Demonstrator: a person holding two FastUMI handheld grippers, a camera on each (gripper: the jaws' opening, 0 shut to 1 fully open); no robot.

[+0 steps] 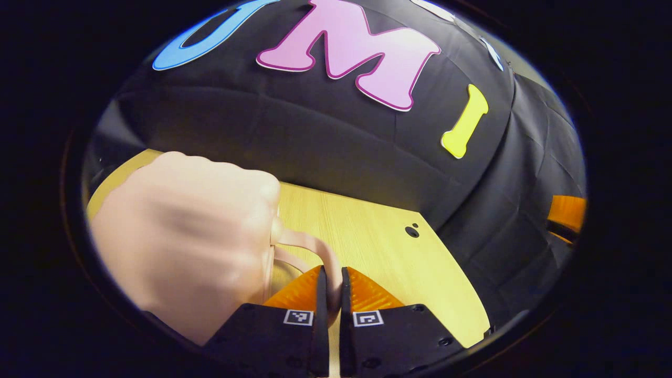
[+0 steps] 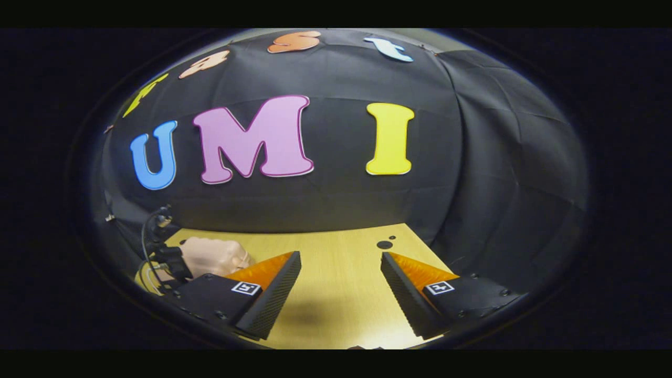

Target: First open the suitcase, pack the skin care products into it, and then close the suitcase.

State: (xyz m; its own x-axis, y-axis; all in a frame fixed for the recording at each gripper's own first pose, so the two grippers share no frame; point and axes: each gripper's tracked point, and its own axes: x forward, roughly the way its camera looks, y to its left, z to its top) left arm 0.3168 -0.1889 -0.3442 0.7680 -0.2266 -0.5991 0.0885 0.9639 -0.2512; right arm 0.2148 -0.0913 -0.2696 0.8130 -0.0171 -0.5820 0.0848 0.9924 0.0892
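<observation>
A pale pink suitcase (image 1: 194, 231), blurred, lies on the wooden table (image 1: 378, 252) at the left of the left gripper view. Its thin pink handle (image 1: 310, 244) curves out to the right and runs down between my left gripper's fingers. My left gripper (image 1: 332, 270) is shut on that handle. In the right gripper view the same suitcase (image 2: 215, 255) shows small at the far left of the table (image 2: 336, 283). My right gripper (image 2: 341, 254) stands wide open above bare wood, with nothing between its fingers.
The black cloth wall closes the table's far side and right side. A small dark hole (image 2: 385, 244) marks the tabletop near its far right corner. Black hardware with cables (image 2: 163, 247) sits beside the suitcase. An orange part (image 1: 567, 212) shows at the right edge.
</observation>
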